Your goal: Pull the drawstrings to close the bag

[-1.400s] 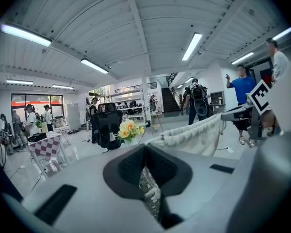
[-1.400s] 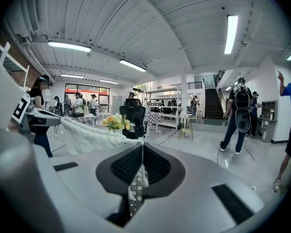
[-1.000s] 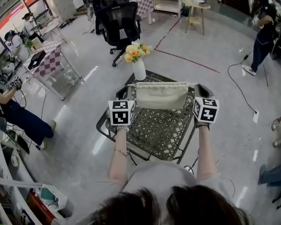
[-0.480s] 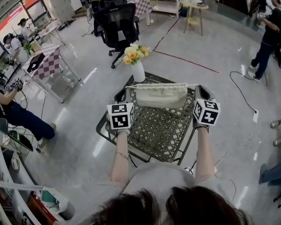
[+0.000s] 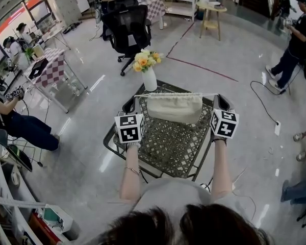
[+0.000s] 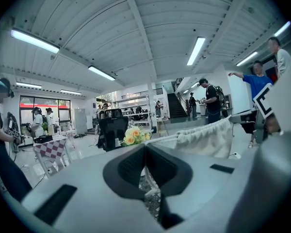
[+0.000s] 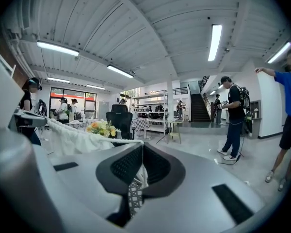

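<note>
A cream drawstring bag (image 5: 174, 107) hangs above the dark lattice table (image 5: 168, 149), its gathered top strung on a taut drawstring (image 5: 142, 95). My left gripper (image 5: 131, 105) is shut on the string's left end, my right gripper (image 5: 220, 100) on its right end. In the left gripper view the jaws (image 6: 144, 150) are closed with the cord running off to the bag (image 6: 206, 140) at right. The right gripper view shows its jaws (image 7: 141, 148) pinching the cord, and the bag (image 7: 72, 139) hangs at left.
A white vase of yellow flowers (image 5: 150, 75) stands on the table's far left corner, close to the bag. Beyond are a black office chair (image 5: 127, 27), a checkered side table (image 5: 50, 69), and people standing at right (image 5: 295, 37) and left (image 5: 10, 121).
The bag's top has bunched narrower along the string, with more bare cord showing at each end. The left gripper has shifted slightly left; the bag sits a little farther from me.
</note>
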A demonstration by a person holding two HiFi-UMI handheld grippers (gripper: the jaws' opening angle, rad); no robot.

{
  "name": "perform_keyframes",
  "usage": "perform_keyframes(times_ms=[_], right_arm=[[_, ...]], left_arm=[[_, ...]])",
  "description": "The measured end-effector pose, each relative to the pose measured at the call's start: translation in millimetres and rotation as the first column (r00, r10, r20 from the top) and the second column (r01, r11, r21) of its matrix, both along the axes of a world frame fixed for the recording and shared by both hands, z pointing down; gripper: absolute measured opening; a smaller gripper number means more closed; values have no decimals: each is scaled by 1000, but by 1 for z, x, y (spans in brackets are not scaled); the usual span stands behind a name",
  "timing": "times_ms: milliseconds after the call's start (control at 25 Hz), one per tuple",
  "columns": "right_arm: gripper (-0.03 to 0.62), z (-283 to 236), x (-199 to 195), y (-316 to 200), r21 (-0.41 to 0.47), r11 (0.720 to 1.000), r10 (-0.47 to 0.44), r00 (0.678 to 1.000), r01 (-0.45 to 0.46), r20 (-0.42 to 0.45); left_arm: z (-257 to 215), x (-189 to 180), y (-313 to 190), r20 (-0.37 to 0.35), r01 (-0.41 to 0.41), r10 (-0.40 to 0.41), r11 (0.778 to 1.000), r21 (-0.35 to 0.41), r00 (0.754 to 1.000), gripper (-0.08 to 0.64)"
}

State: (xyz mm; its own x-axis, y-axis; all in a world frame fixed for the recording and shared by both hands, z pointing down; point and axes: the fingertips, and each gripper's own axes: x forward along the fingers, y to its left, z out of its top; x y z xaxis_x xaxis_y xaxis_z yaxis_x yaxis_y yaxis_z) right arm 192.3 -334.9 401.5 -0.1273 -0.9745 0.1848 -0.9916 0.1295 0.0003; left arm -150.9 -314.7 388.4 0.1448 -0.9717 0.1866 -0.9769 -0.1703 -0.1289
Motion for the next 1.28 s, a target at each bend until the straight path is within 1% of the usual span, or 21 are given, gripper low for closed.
perform_keyframes(times_ms=[80,280,600,800,960,1280], right_arm=[[25,1,1,-1,-2,1000,5,1000,-5,-11],[25,0,11,1,3,999,39,999,-39,9],[25,-5,28,1,23,995,99,992,-101,81],[25,-7,30,1,30,993,112,984,-117,136],[25,-9,32,0,33,991,119,977,-127,178],[25,-7,40,-1,35,988,141,966,-152,216]], left_arm=[[-2,0,-1,4,0,0,1000,6,1000,28],[-7,4,-1,-2,-2,2,1000,19,1000,28],[-8,12,-3,-32,7,-6,1000,26,999,29],[-8,11,-2,-66,17,-16,1000,26,998,28],[-8,9,-3,-80,25,-22,999,27,997,28],[-8,5,-4,-96,37,-34,999,30,995,29]])
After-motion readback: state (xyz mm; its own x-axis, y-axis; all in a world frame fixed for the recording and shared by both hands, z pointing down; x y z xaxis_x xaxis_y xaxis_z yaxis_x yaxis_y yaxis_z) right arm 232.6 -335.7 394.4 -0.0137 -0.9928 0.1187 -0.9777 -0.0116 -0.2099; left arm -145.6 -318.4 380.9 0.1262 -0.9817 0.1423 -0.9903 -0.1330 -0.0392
